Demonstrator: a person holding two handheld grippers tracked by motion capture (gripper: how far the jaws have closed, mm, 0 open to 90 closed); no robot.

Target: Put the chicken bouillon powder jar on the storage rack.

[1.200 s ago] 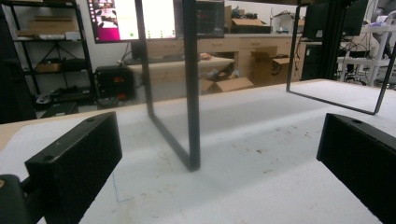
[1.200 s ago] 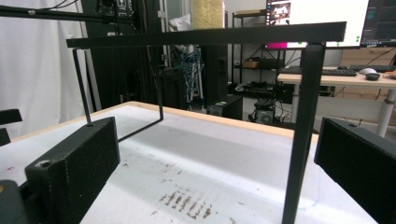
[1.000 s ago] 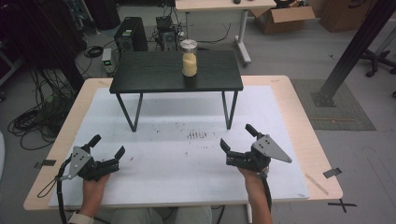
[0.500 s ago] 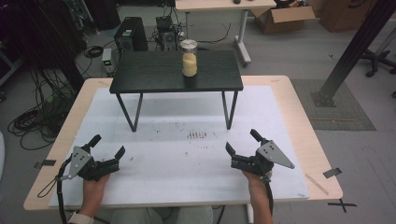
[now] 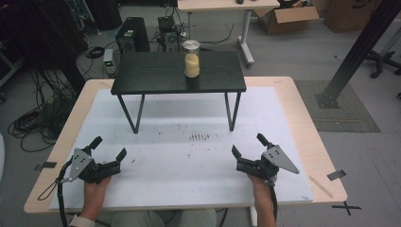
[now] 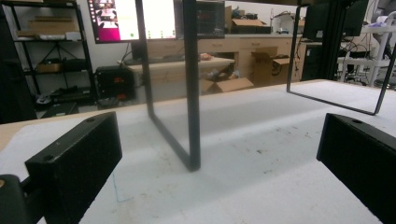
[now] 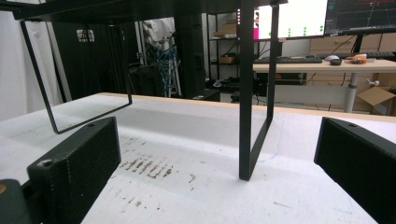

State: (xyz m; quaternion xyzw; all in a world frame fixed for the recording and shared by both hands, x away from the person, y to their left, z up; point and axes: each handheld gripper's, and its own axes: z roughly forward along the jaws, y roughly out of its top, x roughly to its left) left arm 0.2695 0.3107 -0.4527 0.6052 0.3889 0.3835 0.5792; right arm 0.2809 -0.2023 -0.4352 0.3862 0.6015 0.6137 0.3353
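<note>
Two tongs, left tongs (image 5: 109, 148) and right tongs (image 5: 249, 145), both spread wide, empty; one jar (image 5: 191, 58) on one black stand (image 5: 156, 72).

Jar (image 5: 191, 58): clear glass, upright, metal lid on top, filled most of way with pale yellow granular content. Sits upper centre of high view, on black stand's top, right of that top's middle, toward its back edge.

Black stand (image 5: 142, 75): small rectangular dark wood-grain top on thin black metal loop legs, level, upper-middle of high view, on white mat. Left leg loop (image 6: 187, 93) centre of left gripper view; right leg loop (image 7: 254, 93) centre-right of right gripper view; feet rest on mat.
</note>
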